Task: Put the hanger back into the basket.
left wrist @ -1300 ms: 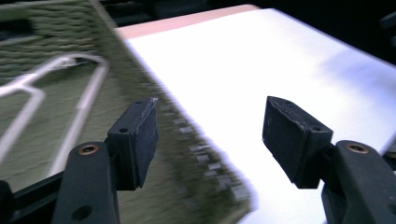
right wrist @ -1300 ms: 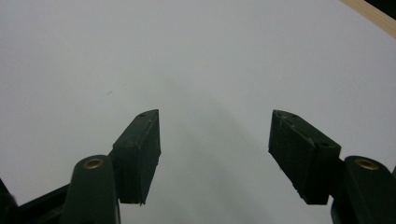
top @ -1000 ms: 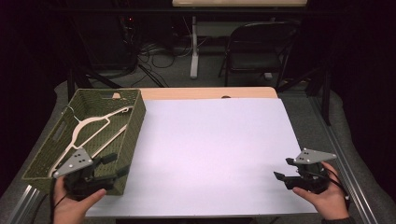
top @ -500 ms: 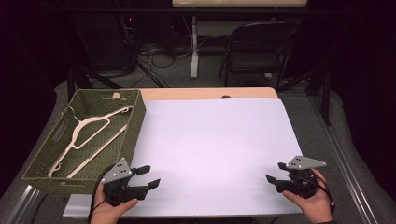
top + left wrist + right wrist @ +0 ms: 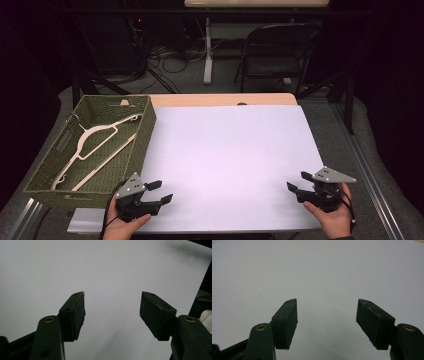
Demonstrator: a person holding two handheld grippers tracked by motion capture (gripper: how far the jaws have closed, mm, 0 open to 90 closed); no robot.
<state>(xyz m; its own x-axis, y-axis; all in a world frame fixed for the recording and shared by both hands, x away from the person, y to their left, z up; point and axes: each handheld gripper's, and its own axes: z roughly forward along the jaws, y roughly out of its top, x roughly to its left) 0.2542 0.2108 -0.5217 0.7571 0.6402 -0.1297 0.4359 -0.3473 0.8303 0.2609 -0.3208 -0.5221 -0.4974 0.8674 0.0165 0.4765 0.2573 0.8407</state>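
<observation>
Left gripper [image 5: 159, 192] and right gripper [image 5: 298, 183] rest low at the near corners of the white sheet [image 5: 225, 160], jaws spread, nothing between them. The hanger [image 5: 95, 145] lies in the green basket [image 5: 47, 187], just beside the left gripper.

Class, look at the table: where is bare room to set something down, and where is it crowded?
The white sheet lies bare between the basket and its right edge, and between the left gripper and right gripper. Crowded: the basket, which holds hangers.
</observation>
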